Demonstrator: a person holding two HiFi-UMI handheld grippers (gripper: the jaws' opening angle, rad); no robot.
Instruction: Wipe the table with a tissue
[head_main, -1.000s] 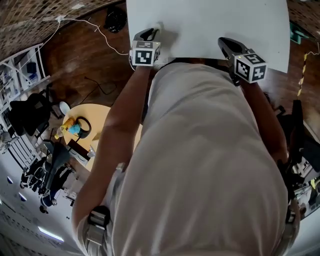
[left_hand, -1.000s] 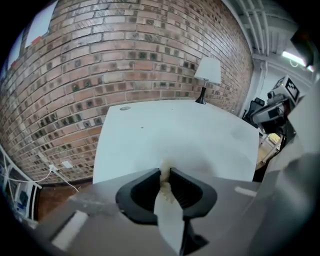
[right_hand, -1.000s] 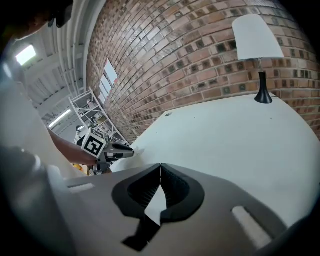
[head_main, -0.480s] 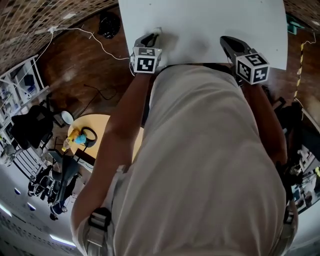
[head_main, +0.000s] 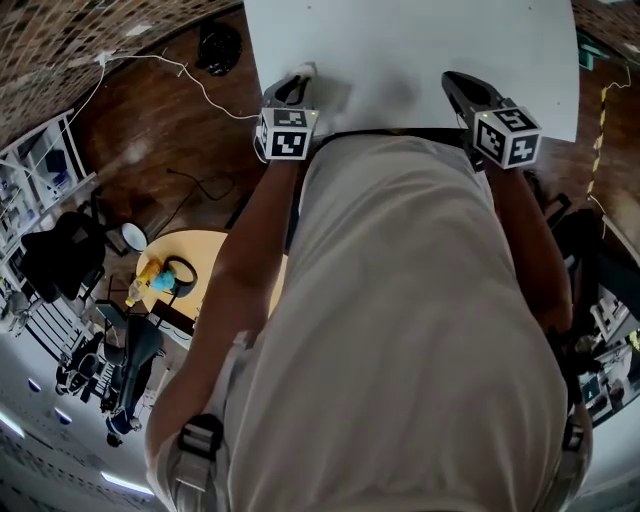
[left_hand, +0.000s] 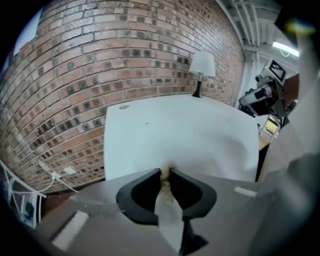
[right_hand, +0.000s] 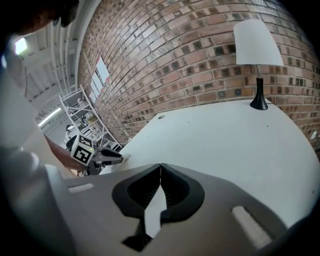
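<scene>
While level over the table (head_main: 420, 40), left gripper (head_main: 296, 78) clamped on probable tissue (left_hand: 165, 184), right gripper (head_main: 455, 84) closed, empty.

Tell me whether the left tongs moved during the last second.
Yes. The left tongs, shut on the tissue, drew back toward the white table's near edge.

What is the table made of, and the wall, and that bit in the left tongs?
The table looks like a smooth matte white board, maybe laminate or painted wood; no grain shows. The wall is rough red-brown brick with pale mortar lines. The bit pinched in the left tongs looks like soft, crumpled tissue, yellowish at the tip.
</scene>
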